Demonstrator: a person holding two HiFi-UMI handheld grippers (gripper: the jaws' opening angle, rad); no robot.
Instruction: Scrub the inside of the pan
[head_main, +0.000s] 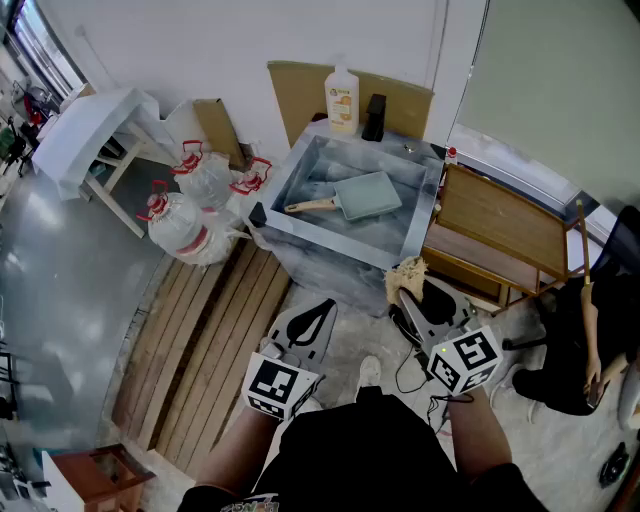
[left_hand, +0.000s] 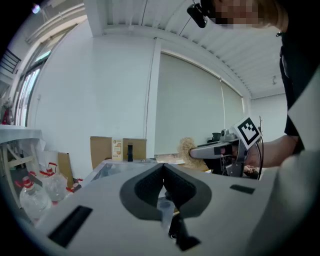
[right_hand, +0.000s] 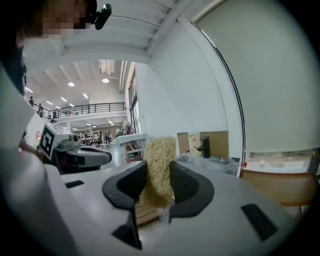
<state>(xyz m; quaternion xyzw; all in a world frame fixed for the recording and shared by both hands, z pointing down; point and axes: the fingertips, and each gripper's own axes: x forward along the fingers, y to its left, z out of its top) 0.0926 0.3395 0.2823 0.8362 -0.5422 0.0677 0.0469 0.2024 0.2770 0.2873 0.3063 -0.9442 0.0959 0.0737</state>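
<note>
Two tools hover short of the sink (head_main: 330, 243), the left tool (left_hand: 163, 169) pinched shut on nothing and the right tool (right_hand: 157, 172) clamping a scrubber (right_hand: 159, 155), while the pan (head_main: 366, 195) lies mid-sink, handle toward its left edge; unsteadied, it may skid under scrubbing.

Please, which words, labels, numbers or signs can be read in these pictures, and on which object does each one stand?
No text can be read anywhere.
Bottle: it has an orange label, but the print is too small to read.
Left marker cube and right marker cube: black-and-white square patterns only, no letters or numbers.
</note>
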